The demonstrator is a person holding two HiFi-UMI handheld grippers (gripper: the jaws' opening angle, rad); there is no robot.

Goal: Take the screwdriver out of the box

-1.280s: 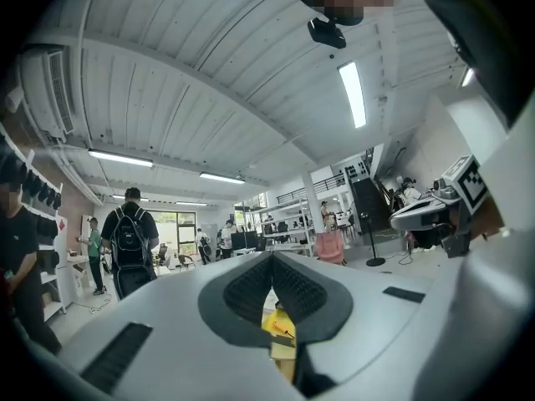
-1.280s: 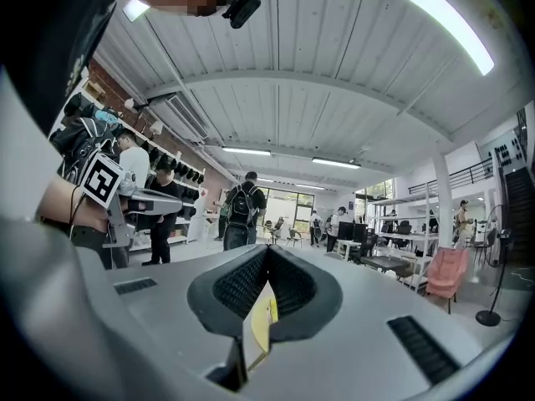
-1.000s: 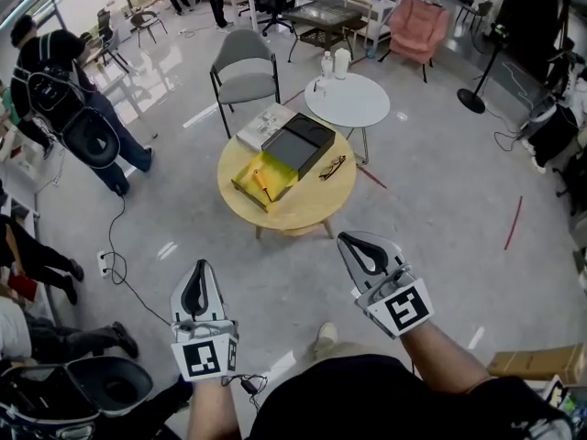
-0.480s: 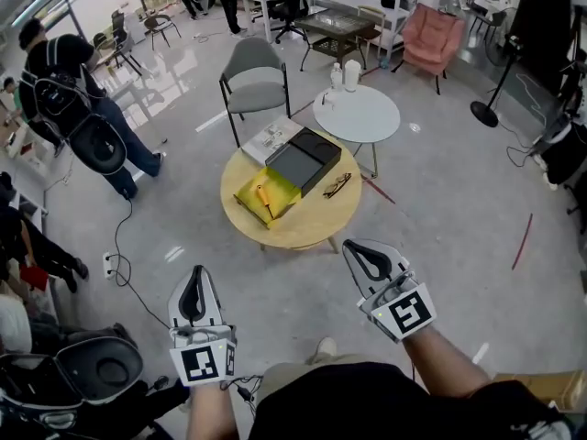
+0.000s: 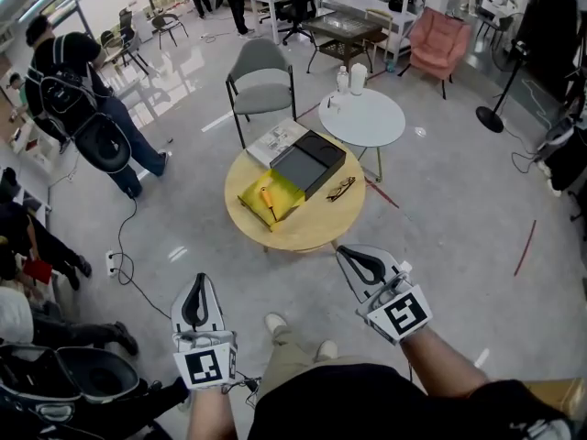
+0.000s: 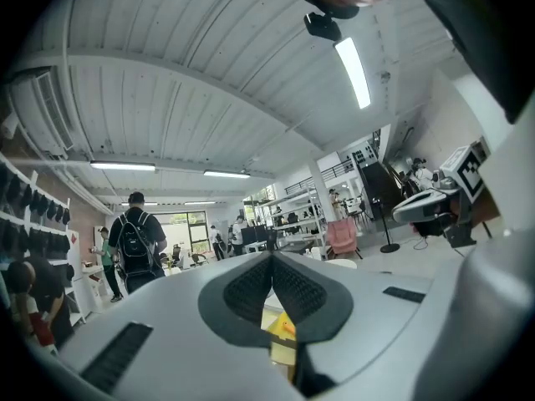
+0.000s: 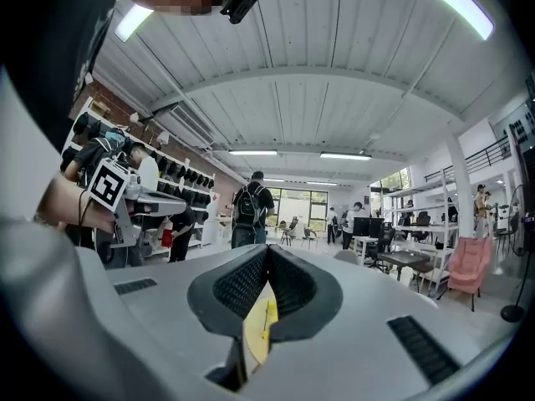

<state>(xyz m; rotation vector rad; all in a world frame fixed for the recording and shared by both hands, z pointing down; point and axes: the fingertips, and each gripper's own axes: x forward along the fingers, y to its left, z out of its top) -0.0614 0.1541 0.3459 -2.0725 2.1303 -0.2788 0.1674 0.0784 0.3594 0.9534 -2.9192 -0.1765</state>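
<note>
An open yellow box (image 5: 271, 196) lies on a round wooden table (image 5: 312, 223) ahead of me, with an orange screwdriver (image 5: 267, 196) lying in it. Both grippers hang well short of the table, over the floor, pointing level towards it. My left gripper (image 5: 196, 280) is shut and holds nothing. My right gripper (image 5: 345, 251) is also shut and empty, close to the table's near edge. In the left gripper view the pads (image 6: 251, 284) meet, with the yellow box (image 6: 282, 326) showing below them. In the right gripper view the pads (image 7: 288, 282) meet over a strip of the yellow box (image 7: 257, 328).
On the table also lie a dark grey lid (image 5: 310, 161), a white booklet (image 5: 278, 138) and glasses (image 5: 340, 188). Behind stand a grey chair (image 5: 261, 76) and a white round table (image 5: 367, 117). A person with a backpack (image 5: 81, 99) stands at the left. A cable (image 5: 128, 273) runs across the floor.
I have stepped closer to the table, one foot now forward between the grippers. The right gripper has shifted slightly left towards the table edge. Both stay shut.
</note>
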